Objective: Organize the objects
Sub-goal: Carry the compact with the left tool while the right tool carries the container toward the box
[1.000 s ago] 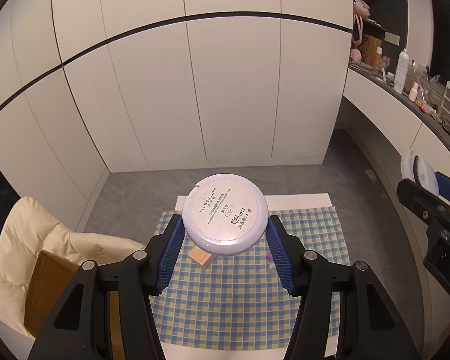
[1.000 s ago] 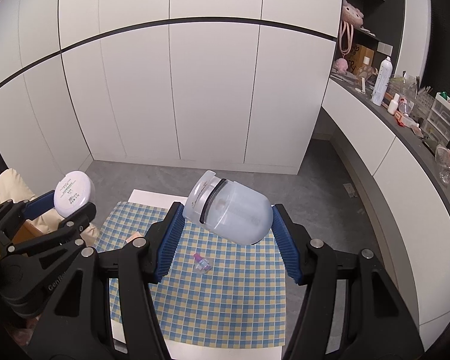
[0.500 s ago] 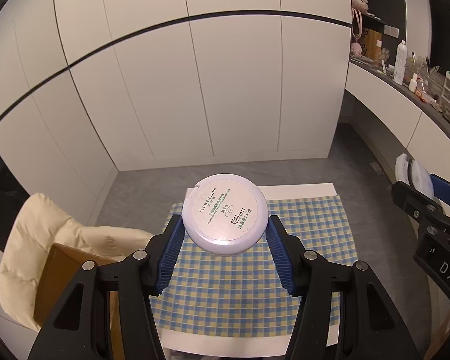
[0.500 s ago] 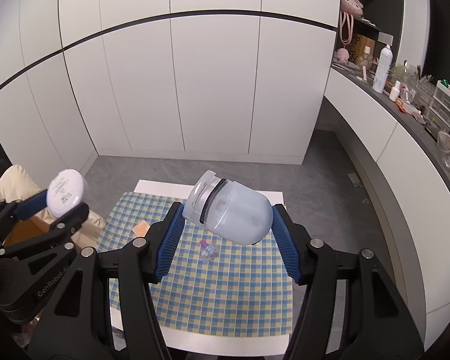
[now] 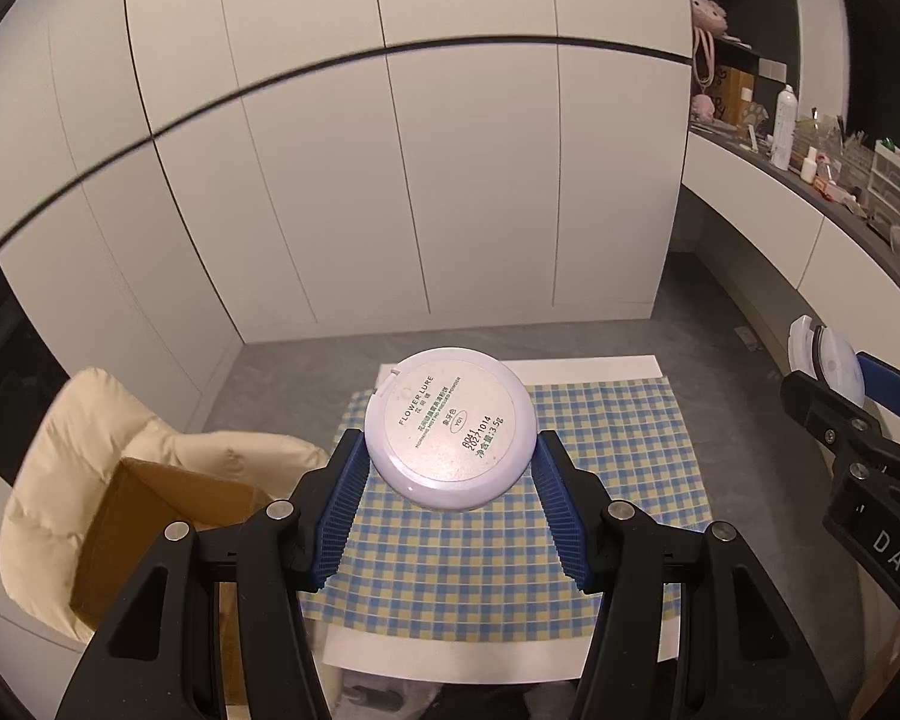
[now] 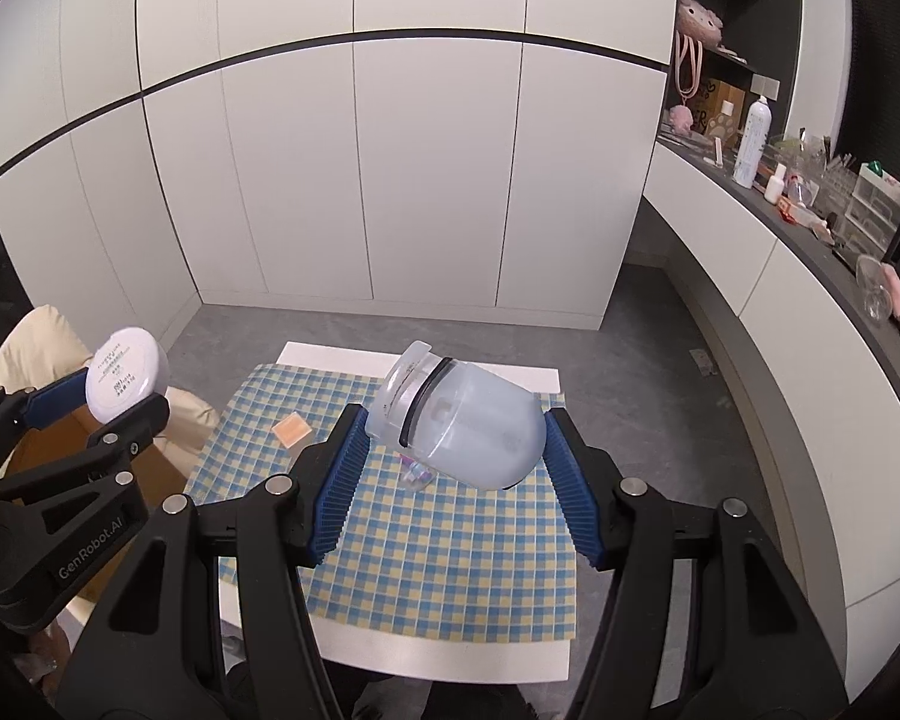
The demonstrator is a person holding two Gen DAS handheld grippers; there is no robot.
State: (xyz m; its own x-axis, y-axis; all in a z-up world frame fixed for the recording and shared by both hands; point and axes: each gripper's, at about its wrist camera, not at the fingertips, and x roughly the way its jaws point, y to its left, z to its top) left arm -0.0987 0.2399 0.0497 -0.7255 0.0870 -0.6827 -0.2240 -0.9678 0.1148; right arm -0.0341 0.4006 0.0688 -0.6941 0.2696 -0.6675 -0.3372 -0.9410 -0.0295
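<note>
My left gripper [image 5: 450, 468] is shut on a round white powder compact [image 5: 450, 427] and holds it high above the checked cloth [image 5: 510, 564]; the compact also shows in the right wrist view [image 6: 127, 373]. My right gripper [image 6: 455, 450] is shut on a pale blue translucent case [image 6: 459, 417] with a black band, tilted, above the cloth [image 6: 450, 564]. On the cloth lie a small orange block [image 6: 292, 430] and a small clear purple-capped item [image 6: 415, 476], partly hidden under the case.
The cloth covers a small white table [image 6: 450, 648]. A cream cushioned chair [image 5: 72, 456] holding a cardboard box [image 5: 144, 516] stands left of the table. A dark counter [image 6: 810, 234] with bottles and clutter runs along the right. White cabinets stand behind.
Both grippers have risen and drawn back from the table with their objects still held; the cloth looks smaller and farther below. The left gripper has swung a little leftwards towards the chair.
</note>
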